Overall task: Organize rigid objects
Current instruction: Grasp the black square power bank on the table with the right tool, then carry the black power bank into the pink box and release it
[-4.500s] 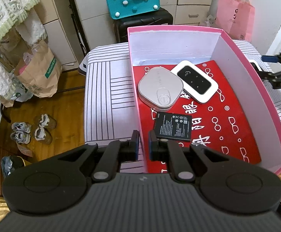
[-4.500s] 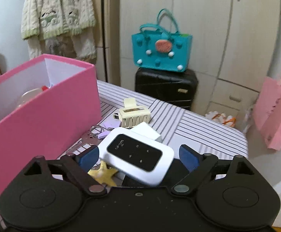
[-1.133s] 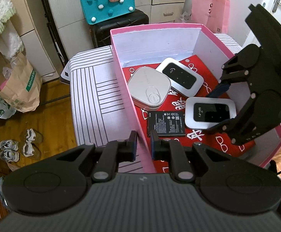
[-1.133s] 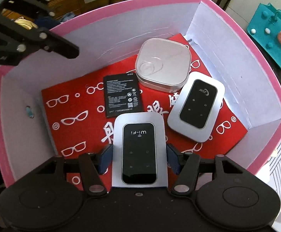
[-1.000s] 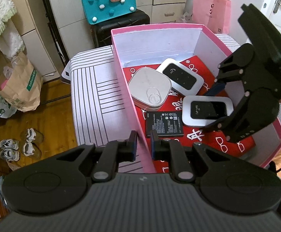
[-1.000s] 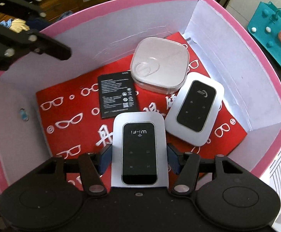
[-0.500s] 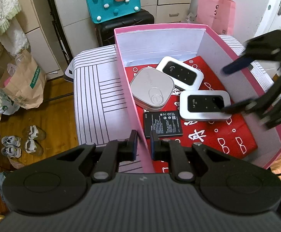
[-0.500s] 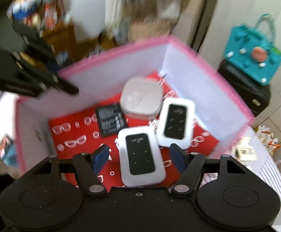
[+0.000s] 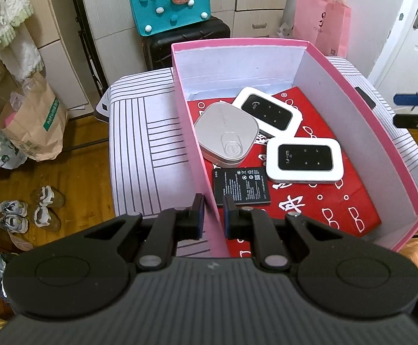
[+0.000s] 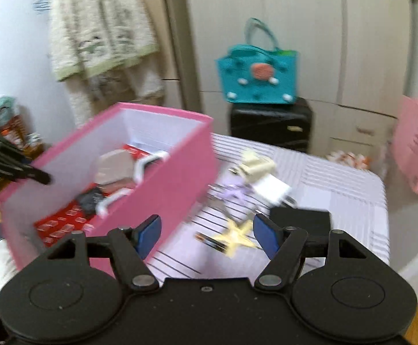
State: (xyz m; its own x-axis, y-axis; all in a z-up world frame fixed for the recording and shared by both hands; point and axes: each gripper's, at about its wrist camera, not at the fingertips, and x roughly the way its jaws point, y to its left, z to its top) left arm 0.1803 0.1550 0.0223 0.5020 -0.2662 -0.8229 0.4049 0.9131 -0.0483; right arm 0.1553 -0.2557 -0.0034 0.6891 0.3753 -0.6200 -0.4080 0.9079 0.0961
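Glossy rounded-rectangle router (image 9: 305,159) in matte pink box (image 9: 387,143)

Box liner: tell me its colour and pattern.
The liner is red with white glasses and characters, clearest in the left wrist view.

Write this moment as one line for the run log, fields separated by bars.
left gripper: shut on pink cardboard box wall | right gripper: open, empty, over striped table | white Wi-Fi router: lying in box

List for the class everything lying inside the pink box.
Inside the pink box: a grey square case, two white WiFi routers and a black battery on red paper. Anything beneath them is hidden.
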